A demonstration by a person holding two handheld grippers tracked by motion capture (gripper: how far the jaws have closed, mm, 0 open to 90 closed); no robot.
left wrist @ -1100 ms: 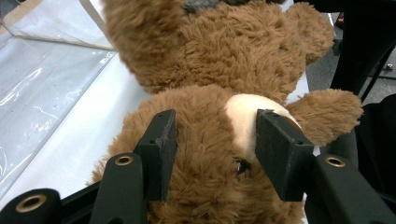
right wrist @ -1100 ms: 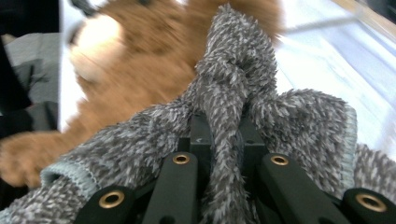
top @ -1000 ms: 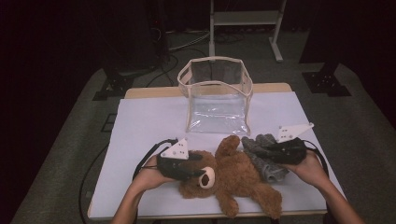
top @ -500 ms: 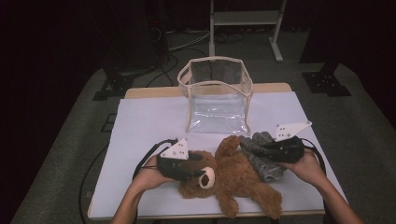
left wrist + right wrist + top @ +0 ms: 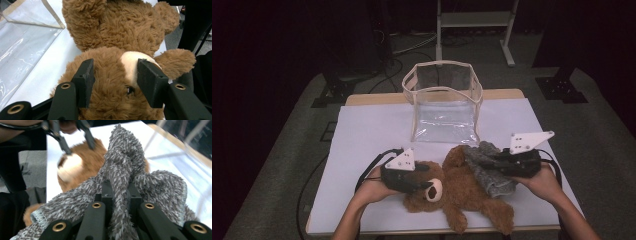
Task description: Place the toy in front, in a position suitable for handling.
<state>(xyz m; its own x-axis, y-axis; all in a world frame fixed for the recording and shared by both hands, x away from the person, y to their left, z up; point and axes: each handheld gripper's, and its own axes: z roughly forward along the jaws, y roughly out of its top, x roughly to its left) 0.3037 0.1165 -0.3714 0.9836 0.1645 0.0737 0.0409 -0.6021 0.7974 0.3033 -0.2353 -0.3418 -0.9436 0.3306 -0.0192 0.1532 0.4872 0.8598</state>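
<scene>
right gripper (image 5: 119,192): my jaws pinch a fold of the grey cloth (image 5: 125,170), drawn slightly inward over the bear's body since a second ago | left gripper (image 5: 113,82): jaws apart, unmoved, straddling the teddy bear (image 5: 462,192) head on the desk (image 5: 367,130) | read: cloth being lifted, clear bag (image 5: 443,100) behind waits.

In the left gripper view the teddy bear (image 5: 117,42) is cut off by the top and bottom edges, so its legs and most of its face cannot be seen. In the high view the grey fuzzy cloth (image 5: 489,167) covers part of the bear's body, and the right gripper (image 5: 499,161) hides where it pinches the cloth. In the right gripper view the clear bag (image 5: 180,157) beyond the cloth is blurred.
</scene>
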